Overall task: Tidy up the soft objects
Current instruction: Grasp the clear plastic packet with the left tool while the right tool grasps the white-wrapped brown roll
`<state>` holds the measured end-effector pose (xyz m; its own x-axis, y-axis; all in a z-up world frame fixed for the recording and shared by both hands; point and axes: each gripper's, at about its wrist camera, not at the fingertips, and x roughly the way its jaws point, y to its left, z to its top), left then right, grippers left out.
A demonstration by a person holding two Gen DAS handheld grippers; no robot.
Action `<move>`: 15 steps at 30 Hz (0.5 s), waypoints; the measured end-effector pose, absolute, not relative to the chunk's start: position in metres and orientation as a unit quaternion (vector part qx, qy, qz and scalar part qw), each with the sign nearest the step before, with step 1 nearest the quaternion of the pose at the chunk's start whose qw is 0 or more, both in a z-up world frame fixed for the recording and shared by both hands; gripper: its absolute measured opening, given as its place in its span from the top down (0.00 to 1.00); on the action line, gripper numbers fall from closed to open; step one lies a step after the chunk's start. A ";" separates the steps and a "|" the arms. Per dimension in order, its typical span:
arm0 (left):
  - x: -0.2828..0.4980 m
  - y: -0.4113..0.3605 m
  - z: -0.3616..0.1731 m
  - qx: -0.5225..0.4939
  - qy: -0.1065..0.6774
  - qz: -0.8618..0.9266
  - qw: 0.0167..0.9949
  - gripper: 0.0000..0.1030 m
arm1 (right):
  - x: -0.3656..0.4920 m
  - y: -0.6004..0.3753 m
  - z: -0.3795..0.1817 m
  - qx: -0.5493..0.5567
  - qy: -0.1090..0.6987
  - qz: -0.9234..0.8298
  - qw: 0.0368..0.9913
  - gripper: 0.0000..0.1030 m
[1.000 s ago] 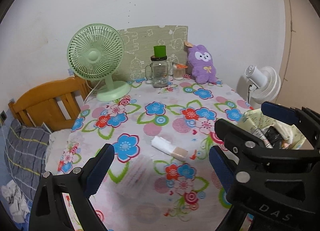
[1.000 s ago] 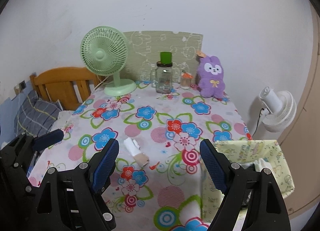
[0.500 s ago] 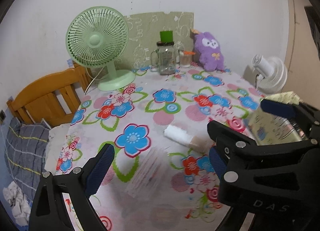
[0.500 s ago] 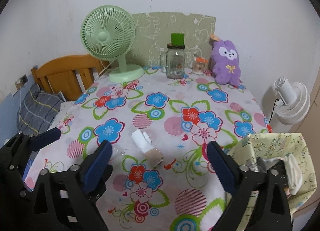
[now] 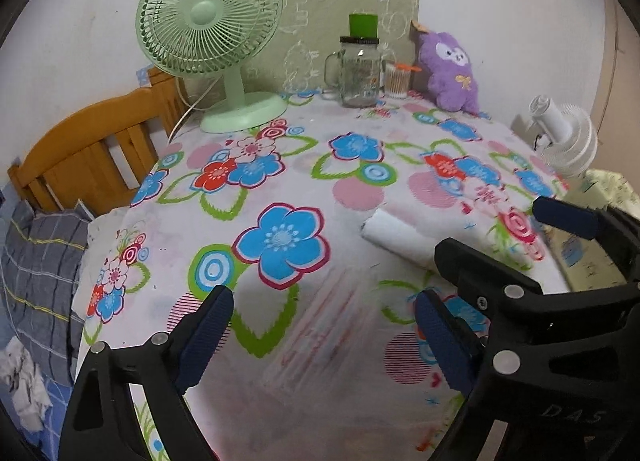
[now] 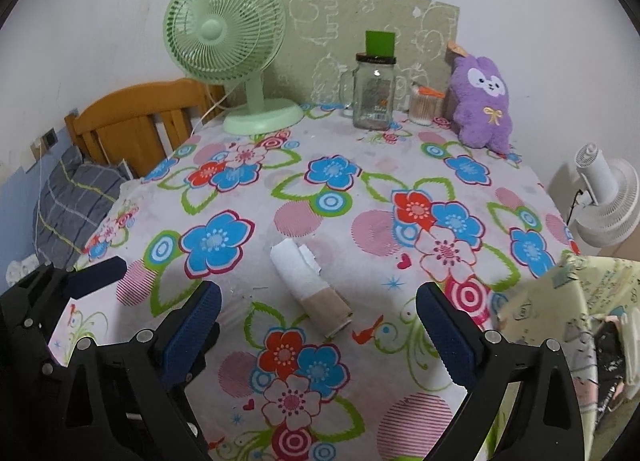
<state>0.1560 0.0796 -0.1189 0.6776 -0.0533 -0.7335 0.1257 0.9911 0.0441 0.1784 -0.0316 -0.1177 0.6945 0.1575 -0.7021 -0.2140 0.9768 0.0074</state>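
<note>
In the left wrist view, the left gripper (image 5: 322,335) is seen with its 2 jaws standing wide apart and nothing between them. It is pointed down at the flowered tablecloth (image 5: 280,189). A thin clear plastic sleeve (image 5: 320,335) lies flat on the cloth just ahead of the jaws; it cannot be told whether it is the target. The paper roll (image 5: 394,237), nearly used up, lies ahead and to the right, partly hidden behind the right gripper (image 5: 496,261). The purple plush toy (image 5: 452,71) is propped far ahead, probably against the wall so that it stays upright.

In the right wrist view, the right gripper (image 6: 318,325) is held fully spread and empty. The paper roll (image 6: 310,287) lies on its side just ahead, in line with the gap between the jaws, so it is judged to be the thing to be taken. The glass jar (image 6: 374,95) far ahead appears empty, with a green block (image 6: 380,43) set on its lid. Beside it, a small clear container (image 6: 424,107) is filled with what look like cotton swabs. To the right, a patterned bag (image 6: 560,301) stands open with dark items inside, not clearly readable.
</note>
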 end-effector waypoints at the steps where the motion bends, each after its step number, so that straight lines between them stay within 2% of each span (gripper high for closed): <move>1: 0.157 0.080 -0.121 0.047 0.400 -0.047 0.914 0.11 | 0.181 -0.031 -0.120 -0.038 0.380 0.102 0.919 0.04; 8: 0.169 0.082 -0.138 0.064 0.415 -0.038 0.907 0.16 | 0.197 -0.025 -0.141 -0.041 0.397 0.109 0.910 0.04; 13: 0.175 0.079 -0.150 0.081 0.427 -0.037 0.900 0.26 | 0.205 -0.021 -0.153 -0.052 0.410 0.112 0.904 0.04; 15: 0.176 0.079 -0.152 0.079 0.427 -0.041 0.900 0.26 | 0.208 -0.021 -0.157 -0.049 0.416 0.115 0.901 0.04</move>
